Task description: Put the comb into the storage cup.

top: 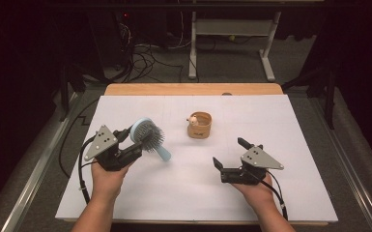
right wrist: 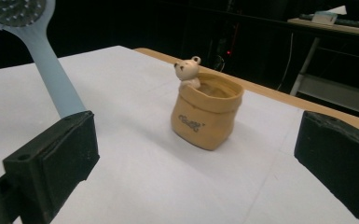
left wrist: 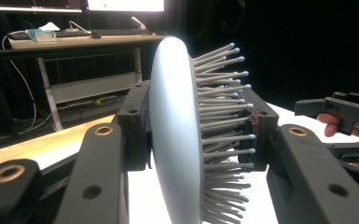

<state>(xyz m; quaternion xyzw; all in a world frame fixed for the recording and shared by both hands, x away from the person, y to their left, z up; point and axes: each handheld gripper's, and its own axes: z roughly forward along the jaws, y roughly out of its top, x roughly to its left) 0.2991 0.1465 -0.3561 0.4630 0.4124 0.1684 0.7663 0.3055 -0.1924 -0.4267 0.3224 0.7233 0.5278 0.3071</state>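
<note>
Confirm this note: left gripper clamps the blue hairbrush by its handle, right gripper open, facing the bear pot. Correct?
Not quite. The left gripper clamps the blue hairbrush by its head, as the left gripper view shows. The right gripper is open, facing the bear pot.

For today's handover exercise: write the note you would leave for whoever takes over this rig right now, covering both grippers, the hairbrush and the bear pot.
Left gripper: shut on the light blue hairbrush by its head, held above the table.
Right gripper: open, empty, facing the tan bear pot.
The pot stands upright mid-table, apart from both grippers.
Done: brush picked up.
Left: probably steady the pot and stand the brush in it.
</note>
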